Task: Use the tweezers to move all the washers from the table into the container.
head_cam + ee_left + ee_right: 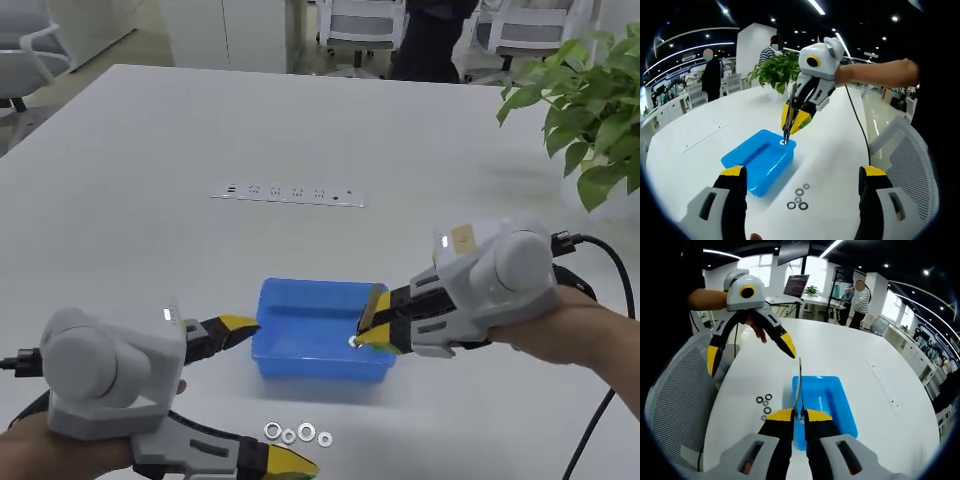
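The right gripper (372, 325) is clamped on the tweezers (799, 390), whose tips hold one washer (783, 142) at the corner rim of the blue container (300, 330). The left gripper (270, 393) is spread wide and empty beside the container. Four loose washers (297, 433) lie on the table (150, 150) just in front of the container, ahead of the left gripper's jaws.

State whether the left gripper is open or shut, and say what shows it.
Open. In the left gripper view, the left gripper has its two yellow-tipped jaws standing far apart, with the washers visible between them.

On table (130, 160), washers (297, 434) just before container (320, 367), power strip (287, 194) behind.
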The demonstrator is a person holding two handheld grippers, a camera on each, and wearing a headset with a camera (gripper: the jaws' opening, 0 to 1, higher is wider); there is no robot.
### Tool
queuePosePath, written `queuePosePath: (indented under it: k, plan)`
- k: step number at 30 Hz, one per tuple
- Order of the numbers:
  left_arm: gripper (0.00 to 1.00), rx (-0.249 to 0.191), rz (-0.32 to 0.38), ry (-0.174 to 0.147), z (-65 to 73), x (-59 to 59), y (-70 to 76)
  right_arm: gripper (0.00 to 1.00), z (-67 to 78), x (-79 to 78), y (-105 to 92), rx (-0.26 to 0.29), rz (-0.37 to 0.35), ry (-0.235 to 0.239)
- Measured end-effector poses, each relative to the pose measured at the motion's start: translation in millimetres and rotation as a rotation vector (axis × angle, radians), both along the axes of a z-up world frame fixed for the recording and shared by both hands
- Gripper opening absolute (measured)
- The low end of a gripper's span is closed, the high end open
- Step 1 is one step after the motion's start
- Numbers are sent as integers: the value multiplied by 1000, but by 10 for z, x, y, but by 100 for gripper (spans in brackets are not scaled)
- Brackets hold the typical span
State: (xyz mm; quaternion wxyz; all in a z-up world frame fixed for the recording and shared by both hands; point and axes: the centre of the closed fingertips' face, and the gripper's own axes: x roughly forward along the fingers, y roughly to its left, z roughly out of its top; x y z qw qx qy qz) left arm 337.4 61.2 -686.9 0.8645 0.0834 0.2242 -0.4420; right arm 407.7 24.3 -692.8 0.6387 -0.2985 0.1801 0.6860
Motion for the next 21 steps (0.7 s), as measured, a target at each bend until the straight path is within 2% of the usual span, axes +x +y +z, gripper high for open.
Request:
queuePosePath:
  k: [11,21]
  plan:
    - [99,-24,30,-4,38,58,115,9,-154,178,70,-11,5,3]
    - [99,-24,38,1,29,80,150,9,-311,273,140,-13,15,5]
